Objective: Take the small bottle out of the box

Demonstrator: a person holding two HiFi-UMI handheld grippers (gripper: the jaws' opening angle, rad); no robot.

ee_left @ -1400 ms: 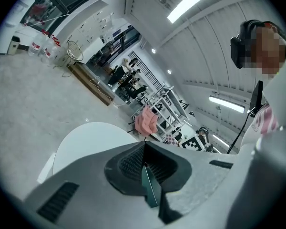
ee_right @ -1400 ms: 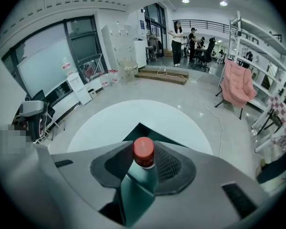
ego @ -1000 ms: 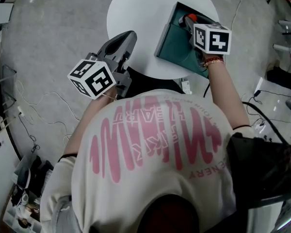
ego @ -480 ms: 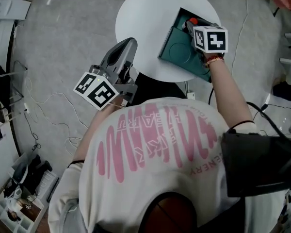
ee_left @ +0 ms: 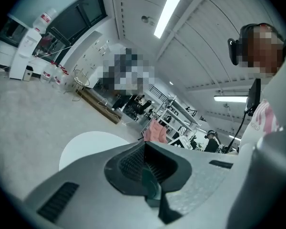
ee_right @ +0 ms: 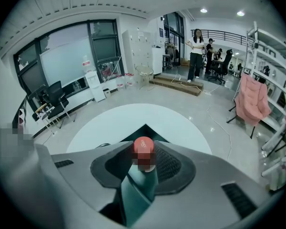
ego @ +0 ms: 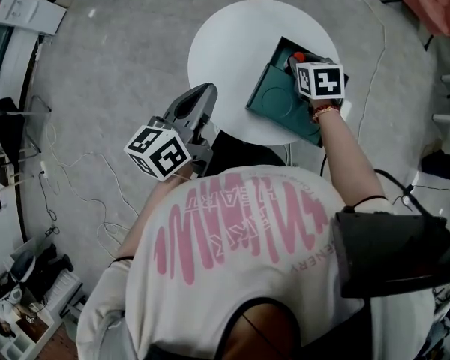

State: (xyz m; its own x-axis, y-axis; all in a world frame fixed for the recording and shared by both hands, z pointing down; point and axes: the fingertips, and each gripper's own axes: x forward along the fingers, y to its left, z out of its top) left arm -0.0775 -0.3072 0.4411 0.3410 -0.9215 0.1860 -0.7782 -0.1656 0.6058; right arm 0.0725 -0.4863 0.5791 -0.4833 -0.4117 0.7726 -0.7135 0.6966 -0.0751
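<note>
Round white worktop (ego: pixel 225 43) on pale grey floor (ego: pixel 112 73), big open rm. R tool (ee_right: pixel 144 168) pinches small red-capped bottle (ee_right: pixel 144 149) at open teal box (ego: pixel 274 100), worktop's 4 o'clock. L tool (ee_left: pixel 145 168) pressed together, 8 o'clock edge.

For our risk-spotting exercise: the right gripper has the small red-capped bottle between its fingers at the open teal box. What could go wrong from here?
1. The right gripper seems to hold the small red-capped bottle by the ends of its fingers; it may slip when lifted.
2. The open teal box lies at the edge of the round white table, unsteadied: the shut left gripper hangs off the table. A snag could drag it off.
</note>
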